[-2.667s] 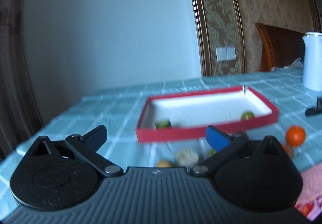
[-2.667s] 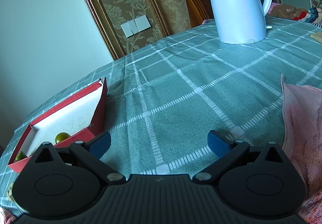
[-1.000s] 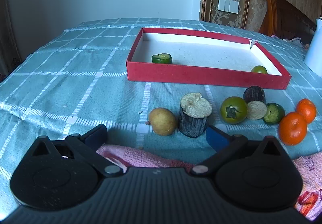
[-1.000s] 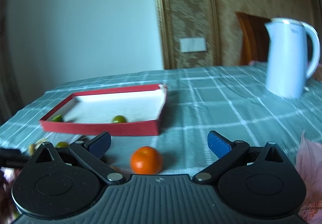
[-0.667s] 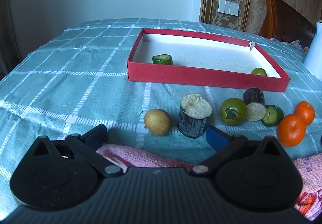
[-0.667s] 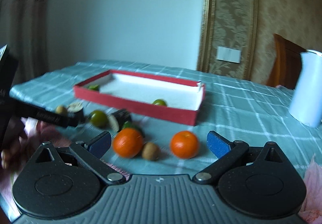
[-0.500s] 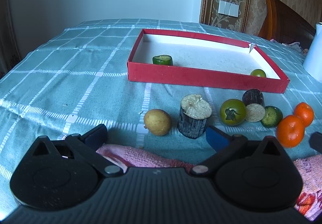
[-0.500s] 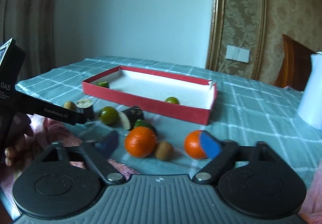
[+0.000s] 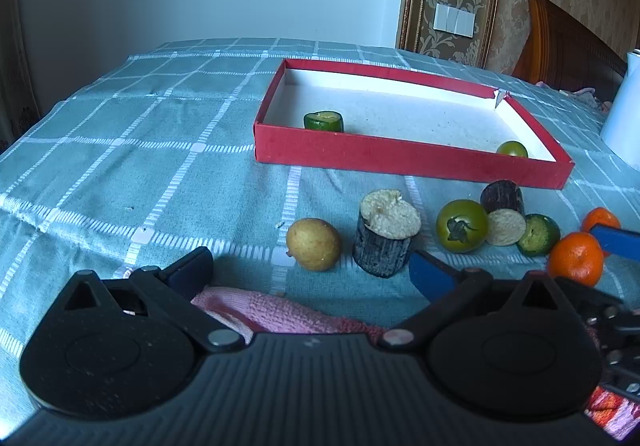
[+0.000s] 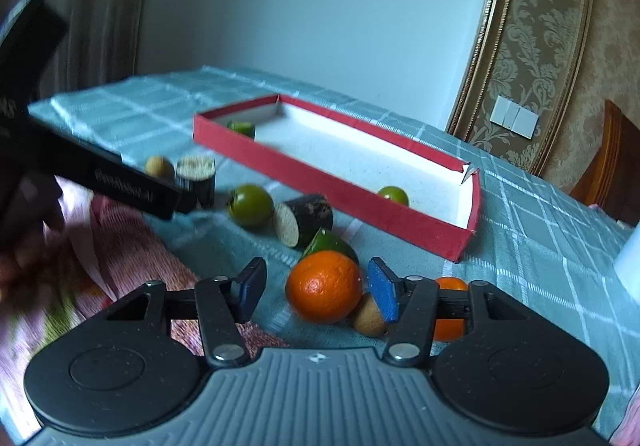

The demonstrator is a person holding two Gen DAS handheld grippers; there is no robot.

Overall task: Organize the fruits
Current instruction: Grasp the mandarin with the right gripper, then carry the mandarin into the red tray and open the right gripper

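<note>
Right wrist view showed the right gripper with its jaws closing around an orange, a round, bright, dimpled fruit that sat on the teal checked tablecloth just in front of the red tray; the blue pad on one side looked close against the peel, while a gap remained at the darker pad on the other, so the fruit was between the fingers but not yet pinched. A small brown kiwi-like fruit lay touching that orange on the side away from the tray's long wall, and a second orange sat partly hidden behind the gripper's finger. Nearer the tray rested a green citrus half, a dark-skinned cut stub lying on its side with a pale face, a green tomato, an upright dark stub and a yellowish round fruit. Inside the tray (white-lined) were a cut green piece near one corner and a small green fruit near the opposite end. From the left wrist view, the left gripper hung with its fingers spread wide and nothing between them, over a pink towel, in front of the tray.
</note>
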